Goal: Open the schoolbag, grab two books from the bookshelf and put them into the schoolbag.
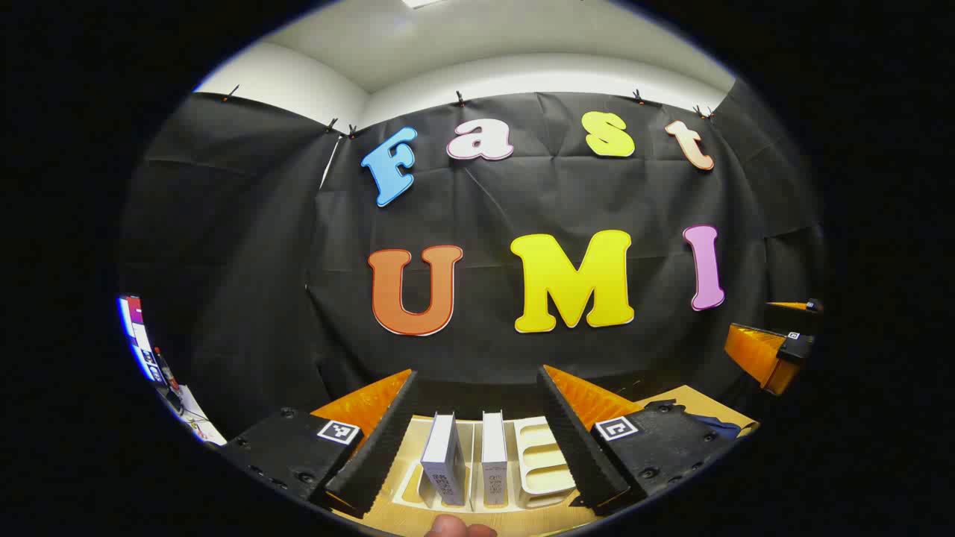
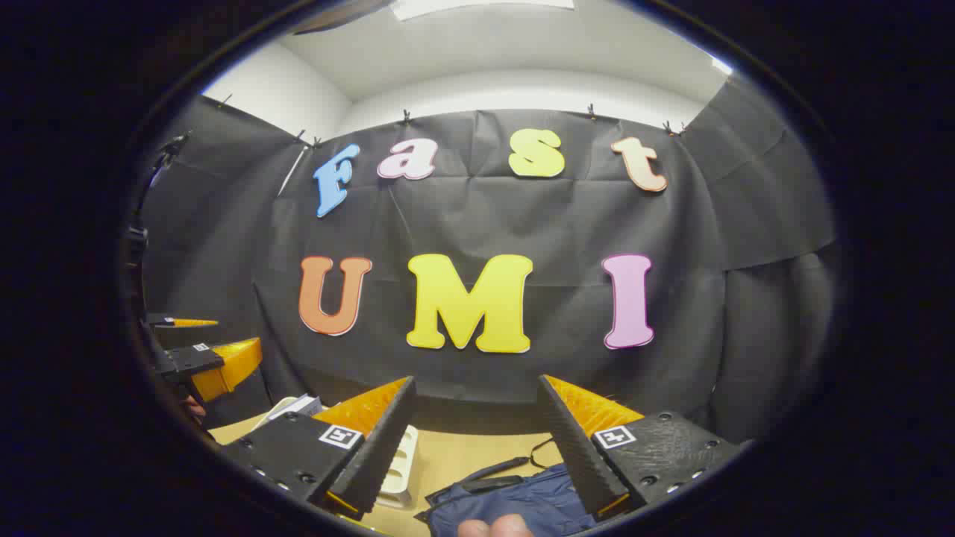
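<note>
In the left gripper view, our left gripper [image 1: 477, 432] hangs with its two fingers spread wide and nothing between them, looking down over a white bookshelf [image 1: 541, 462] that stands on the wooden counter [image 1: 388, 514]. Two books stand upright in the rack's slots, the left book [image 1: 442, 459] and the right book [image 1: 494, 456] side by side with a narrow gap between them, and the slots to their right are empty. Both books sit in the space framed by our open fingers, though we judge them to be below and ahead of the tips, not yet within reach. At the right edge of this view the right gripper [image 1: 768, 354] shows farther off, and a dark blue corner of the schoolbag [image 1: 720, 426] lies on the counter beyond our right finger. In the right gripper view, our right gripper [image 2: 477, 440] is likewise wide open and holds nothing; beneath it lies the blue schoolbag [image 2: 522, 500] with a black strap or zipper pull trailing from its near edge (we cannot tell from here whether the zip is open). The bookshelf [image 2: 399, 466] peeks out beside our left finger, and the left gripper [image 2: 216, 358] shows at the far left. We judge that we are at the start, with the bag to be opened first: the right gripper should descend to the zipper pull and close on it, while the left waits over the books.
</note>
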The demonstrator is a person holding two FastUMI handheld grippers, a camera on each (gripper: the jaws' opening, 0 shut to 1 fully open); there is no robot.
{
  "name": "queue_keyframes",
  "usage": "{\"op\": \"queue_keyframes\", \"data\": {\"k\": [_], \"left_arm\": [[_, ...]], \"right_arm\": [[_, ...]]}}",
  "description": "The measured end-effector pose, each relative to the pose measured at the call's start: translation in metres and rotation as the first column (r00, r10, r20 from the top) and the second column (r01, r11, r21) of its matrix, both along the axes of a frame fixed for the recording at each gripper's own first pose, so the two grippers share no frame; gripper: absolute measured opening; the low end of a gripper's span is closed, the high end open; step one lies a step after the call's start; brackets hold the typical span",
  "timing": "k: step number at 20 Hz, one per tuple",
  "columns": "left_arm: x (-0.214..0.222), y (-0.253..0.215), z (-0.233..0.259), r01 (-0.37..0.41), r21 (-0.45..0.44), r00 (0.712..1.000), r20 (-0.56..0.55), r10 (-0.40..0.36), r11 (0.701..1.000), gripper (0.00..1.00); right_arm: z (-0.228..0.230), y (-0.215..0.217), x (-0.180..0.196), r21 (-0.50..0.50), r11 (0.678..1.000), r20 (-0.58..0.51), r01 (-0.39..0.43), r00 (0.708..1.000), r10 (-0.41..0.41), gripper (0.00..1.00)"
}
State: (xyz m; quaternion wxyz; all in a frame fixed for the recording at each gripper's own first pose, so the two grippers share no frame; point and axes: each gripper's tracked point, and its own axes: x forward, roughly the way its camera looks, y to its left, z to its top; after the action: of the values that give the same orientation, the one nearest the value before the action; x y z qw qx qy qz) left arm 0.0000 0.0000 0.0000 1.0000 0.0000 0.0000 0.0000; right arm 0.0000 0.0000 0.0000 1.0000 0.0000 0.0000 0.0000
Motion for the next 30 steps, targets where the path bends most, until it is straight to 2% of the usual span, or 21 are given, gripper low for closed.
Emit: {"op": "queue_keyframes", "data": {"k": [11, 21, 30], "left_arm": [[-0.006, -0.019, 0.011, 0.065, 0.0, 0.997, 0.031, -0.065, 0.998, 0.98], [-0.007, -0.025, 0.01, 0.09, -0.008, 0.996, 0.025, -0.09, 0.996, 0.98], [0.001, -0.035, 0.003, 0.112, -0.015, 0.994, 0.016, -0.111, 0.994, 0.98]], "right_arm": [[0.002, -0.012, -0.015, -0.005, 0.999, -0.003, 0.044, 0.999, -0.044, 0.96], [-0.004, -0.02, -0.024, -0.011, 0.997, -0.025, 0.077, 0.997, -0.077, 0.96], [-0.047, -0.019, -0.015, -0.027, 0.998, -0.112, 0.055, 0.992, -0.058, 0.97]]}}
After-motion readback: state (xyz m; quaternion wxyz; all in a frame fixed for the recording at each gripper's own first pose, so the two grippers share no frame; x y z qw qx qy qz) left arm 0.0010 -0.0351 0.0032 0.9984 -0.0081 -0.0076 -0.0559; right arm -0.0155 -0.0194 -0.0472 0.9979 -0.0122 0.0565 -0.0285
